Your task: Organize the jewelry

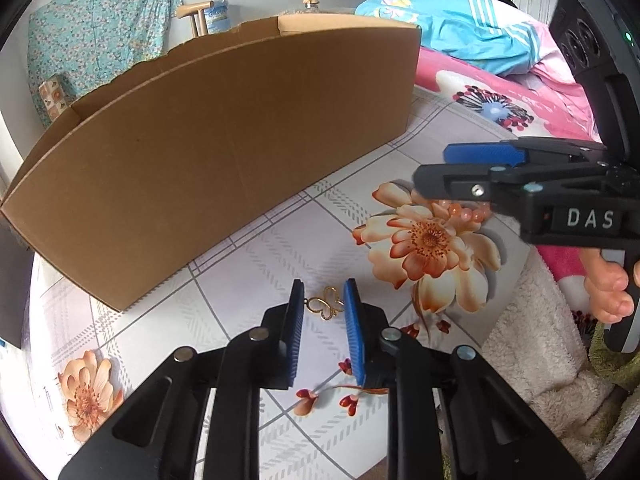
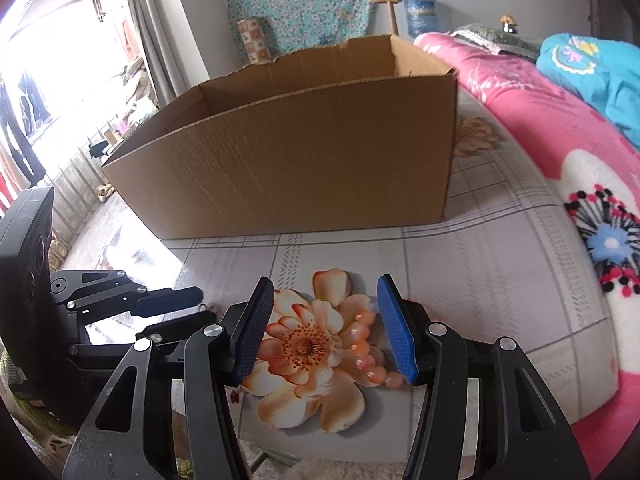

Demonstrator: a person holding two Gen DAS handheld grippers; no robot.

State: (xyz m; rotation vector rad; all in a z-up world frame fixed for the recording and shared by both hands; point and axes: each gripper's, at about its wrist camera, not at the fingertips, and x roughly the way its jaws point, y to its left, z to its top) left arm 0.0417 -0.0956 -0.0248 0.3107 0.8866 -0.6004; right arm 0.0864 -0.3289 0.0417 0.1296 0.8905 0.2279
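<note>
A gold butterfly-shaped jewelry piece point(image 1: 325, 307) lies on the floral bedsheet between the tips of my open left gripper point(image 1: 323, 294), not clamped. A string of peach beads point(image 2: 366, 350) lies on the printed flower, between the blue pads of my open right gripper point(image 2: 326, 294), close to the right pad point(image 2: 394, 332). The beads also show in the left wrist view point(image 1: 464, 212), partly hidden under the right gripper point(image 1: 432, 168). The left gripper shows in the right wrist view point(image 2: 176, 308), low at left. An open cardboard box point(image 2: 300, 160) stands just beyond both.
The box point(image 1: 208, 152) fills the far side of the sheet. A pink floral blanket point(image 2: 580, 200) and blue clothing point(image 2: 592, 76) lie to the right. A white fleece cover point(image 1: 532, 352) lies at the near right. The bed's edge drops off at left.
</note>
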